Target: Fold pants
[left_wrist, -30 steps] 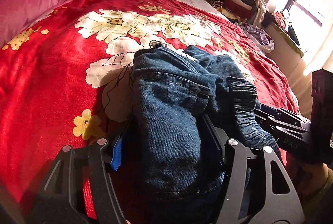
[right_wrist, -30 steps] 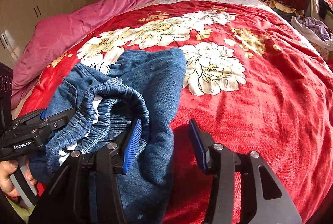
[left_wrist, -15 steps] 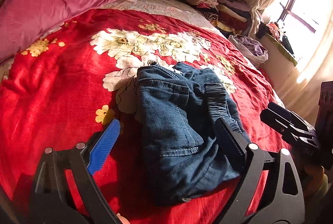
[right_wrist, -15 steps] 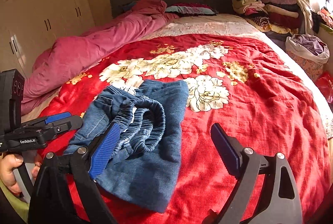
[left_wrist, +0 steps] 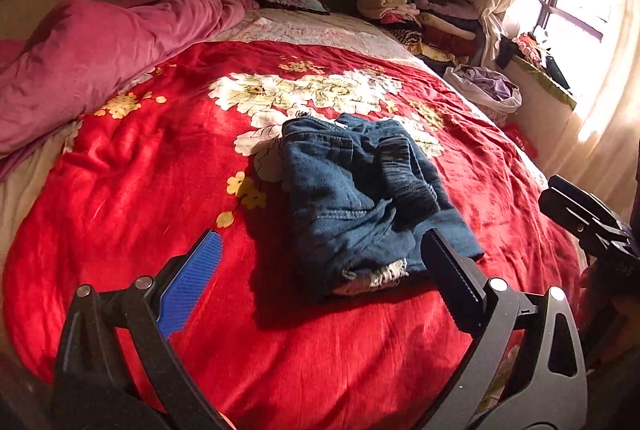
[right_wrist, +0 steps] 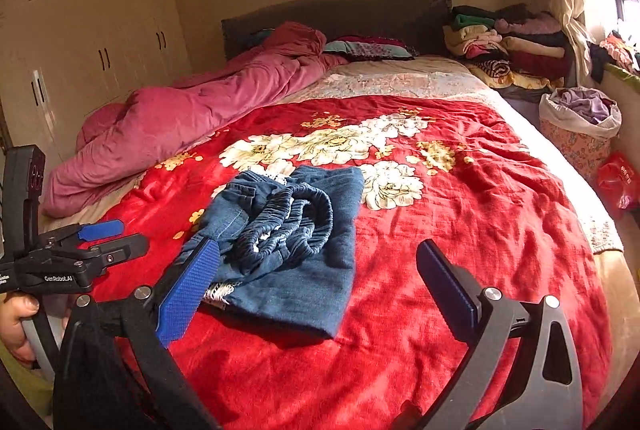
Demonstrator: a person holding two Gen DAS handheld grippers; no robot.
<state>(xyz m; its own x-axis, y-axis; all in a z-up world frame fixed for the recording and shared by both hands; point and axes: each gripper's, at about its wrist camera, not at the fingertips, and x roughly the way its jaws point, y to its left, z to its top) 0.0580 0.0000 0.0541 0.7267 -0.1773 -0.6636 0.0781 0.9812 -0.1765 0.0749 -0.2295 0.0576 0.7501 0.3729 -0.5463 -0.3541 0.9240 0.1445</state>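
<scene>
Blue denim pants [left_wrist: 360, 198] lie folded in a compact bundle on the red floral blanket [left_wrist: 140, 190], elastic waistband on top. They also show in the right wrist view [right_wrist: 288, 242]. My left gripper [left_wrist: 320, 270] is open and empty, held back above the blanket just short of the bundle. My right gripper [right_wrist: 320, 274] is open and empty, also pulled back from the bundle. The left gripper appears at the left edge of the right wrist view [right_wrist: 104, 238], the right gripper at the right edge of the left wrist view [left_wrist: 580, 214].
A pink duvet [right_wrist: 180, 118] lies along the bed's left side. Stacked folded clothes [right_wrist: 508, 46] sit at the head on the right. A laundry basket [right_wrist: 580, 126] and red bag [right_wrist: 618, 182] stand beside the bed by the window. Wardrobes [right_wrist: 100, 50] line the left wall.
My left gripper let go of the pants and opened. Both grippers drew back and up from the bundle, which now lies free on the blanket.
</scene>
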